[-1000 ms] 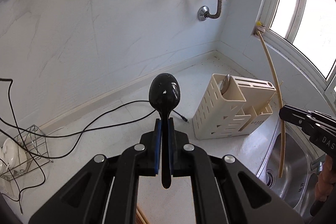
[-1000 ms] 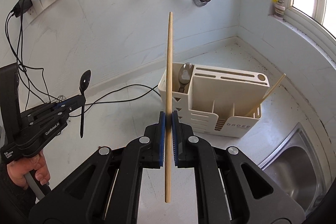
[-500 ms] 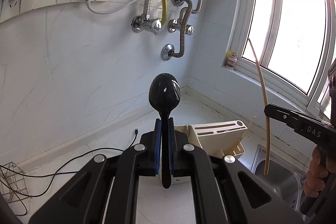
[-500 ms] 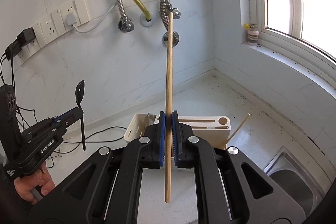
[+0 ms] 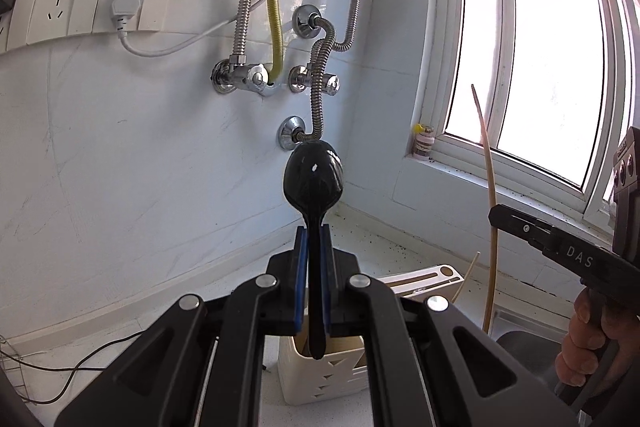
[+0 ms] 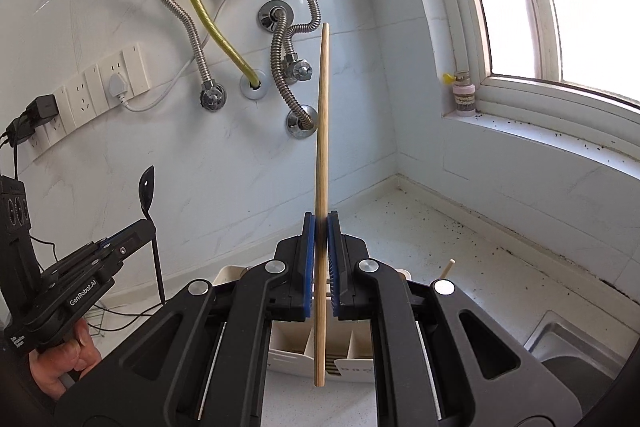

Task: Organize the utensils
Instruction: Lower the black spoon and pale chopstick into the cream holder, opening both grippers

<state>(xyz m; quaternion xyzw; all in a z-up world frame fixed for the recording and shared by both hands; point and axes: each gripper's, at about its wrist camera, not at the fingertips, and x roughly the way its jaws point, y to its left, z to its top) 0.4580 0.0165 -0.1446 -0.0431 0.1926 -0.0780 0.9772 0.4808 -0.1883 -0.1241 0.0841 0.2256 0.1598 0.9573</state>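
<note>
My left gripper (image 5: 314, 227) is shut on a black spoon (image 5: 313, 177), bowl up, handle hanging down between the blue pads. The cream utensil holder (image 5: 324, 371) stands on the counter right under it. My right gripper (image 6: 320, 217) is shut on a wooden chopstick (image 6: 322, 131) held upright above the same holder (image 6: 290, 347). The left gripper (image 6: 146, 227) with the spoon (image 6: 147, 187) shows at the left of the right wrist view; the right gripper (image 5: 494, 213) and chopstick (image 5: 486, 155) show at the right of the left wrist view. Another chopstick (image 6: 446, 269) leans out of the holder.
Metal hoses and valves (image 5: 316, 83) hang on the wall behind, with wall sockets (image 5: 92, 3) to the left. A steel sink (image 6: 568, 343) lies at the right, a small bottle (image 6: 464, 93) on the window ledge. Black cables (image 5: 72, 367) and a wire rack lie left on the counter.
Both grippers moved toward the holder and tilted upward, so the holder slid from the middle of each view down to under the fingers. Both grips held.
</note>
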